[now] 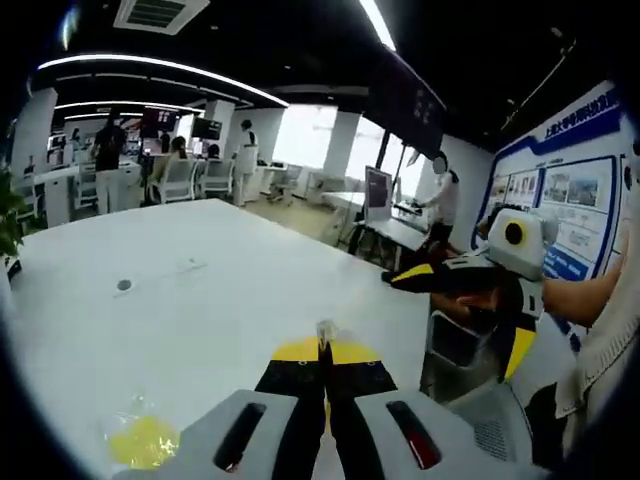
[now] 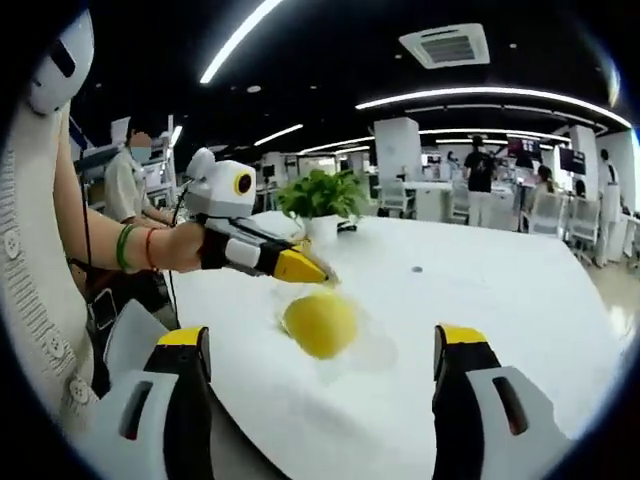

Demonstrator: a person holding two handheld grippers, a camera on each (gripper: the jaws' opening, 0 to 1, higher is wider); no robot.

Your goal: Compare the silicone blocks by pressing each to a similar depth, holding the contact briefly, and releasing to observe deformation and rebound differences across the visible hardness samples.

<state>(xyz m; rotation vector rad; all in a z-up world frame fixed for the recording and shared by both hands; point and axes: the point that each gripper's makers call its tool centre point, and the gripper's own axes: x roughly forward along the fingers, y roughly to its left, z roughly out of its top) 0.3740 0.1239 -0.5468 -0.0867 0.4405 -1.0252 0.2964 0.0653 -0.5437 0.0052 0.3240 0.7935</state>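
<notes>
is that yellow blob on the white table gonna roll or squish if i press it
The yellow blob looks rounded and sits in a clear wrapper, so it may roll or slide on the smooth white table. Its soft outline suggests it gives under pressure. The left gripper, shut, is beside it.

Bench (image 2: 500, 330) top mostly bare white — open passage across the middle and far side. Obstacles: yellow silicone block (image 2: 320, 323) near the front edge, left tongs (image 2: 312, 270) just beside it, potted plant (image 2: 322, 200) behind them — a small round dark spot (image 1: 124, 285) lies flat.
</notes>
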